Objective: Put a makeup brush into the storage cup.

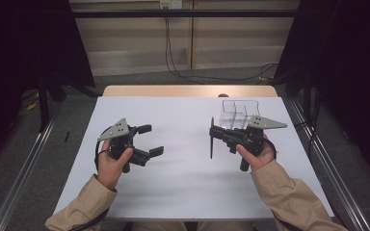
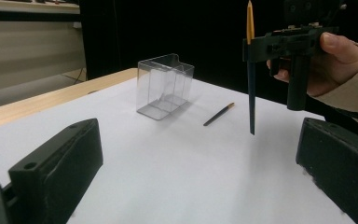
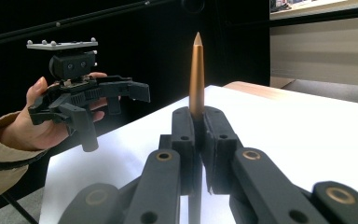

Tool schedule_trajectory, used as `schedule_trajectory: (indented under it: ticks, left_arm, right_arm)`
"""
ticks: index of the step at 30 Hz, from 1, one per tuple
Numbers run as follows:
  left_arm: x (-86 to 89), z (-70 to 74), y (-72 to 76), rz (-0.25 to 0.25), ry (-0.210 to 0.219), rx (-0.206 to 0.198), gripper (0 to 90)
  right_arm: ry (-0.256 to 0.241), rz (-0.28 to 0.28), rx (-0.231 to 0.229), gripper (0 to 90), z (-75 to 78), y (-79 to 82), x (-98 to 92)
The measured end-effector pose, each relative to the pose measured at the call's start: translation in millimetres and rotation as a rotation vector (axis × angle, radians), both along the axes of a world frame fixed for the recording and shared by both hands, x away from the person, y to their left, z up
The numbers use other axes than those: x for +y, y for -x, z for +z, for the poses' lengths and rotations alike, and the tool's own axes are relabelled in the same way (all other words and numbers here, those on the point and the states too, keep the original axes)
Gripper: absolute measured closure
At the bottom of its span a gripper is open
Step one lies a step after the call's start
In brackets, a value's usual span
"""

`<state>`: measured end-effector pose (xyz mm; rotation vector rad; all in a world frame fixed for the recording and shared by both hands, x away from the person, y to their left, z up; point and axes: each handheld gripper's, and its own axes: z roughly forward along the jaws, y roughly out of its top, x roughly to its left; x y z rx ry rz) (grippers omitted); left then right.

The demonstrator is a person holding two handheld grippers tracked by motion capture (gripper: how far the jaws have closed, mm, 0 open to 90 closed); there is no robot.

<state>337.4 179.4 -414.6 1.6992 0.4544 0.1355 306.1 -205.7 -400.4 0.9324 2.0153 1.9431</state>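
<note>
My right gripper (image 1: 212, 131) is shut on a thin pencil (image 1: 211, 144) and holds it upright above the white table (image 1: 188, 187). In the right gripper view the jaws (image 3: 198, 128) pinch its shaft, and the orange tapered end (image 3: 196, 74) points up. The left gripper view shows its dark lower part (image 2: 251, 98) hanging just above the table. A second dark pencil (image 2: 219, 114) lies flat beside a clear plastic container (image 2: 165, 86). My left gripper (image 1: 151, 139) hovers open at the table's left with nothing between its jaws (image 2: 198, 182).
The clear divided container (image 1: 238, 113) stands at the far right of the table, just behind my right gripper. A wooden strip (image 1: 188, 90) borders the far edge. Cables (image 1: 197, 74) run across the floor beyond. Dark curtains (image 1: 347, 62) hang at both sides.
</note>
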Motion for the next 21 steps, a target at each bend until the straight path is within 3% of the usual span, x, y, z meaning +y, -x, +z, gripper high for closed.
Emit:
schedule_trajectory:
  ticks: [21]
  left_arm:
    - [30.6,-4.7,9.2,0.06,-0.033,-0.012,0.3]
  right_arm:
    - [-0.002,-0.01,-0.006,84.0,0.5,1.3,-6.7]
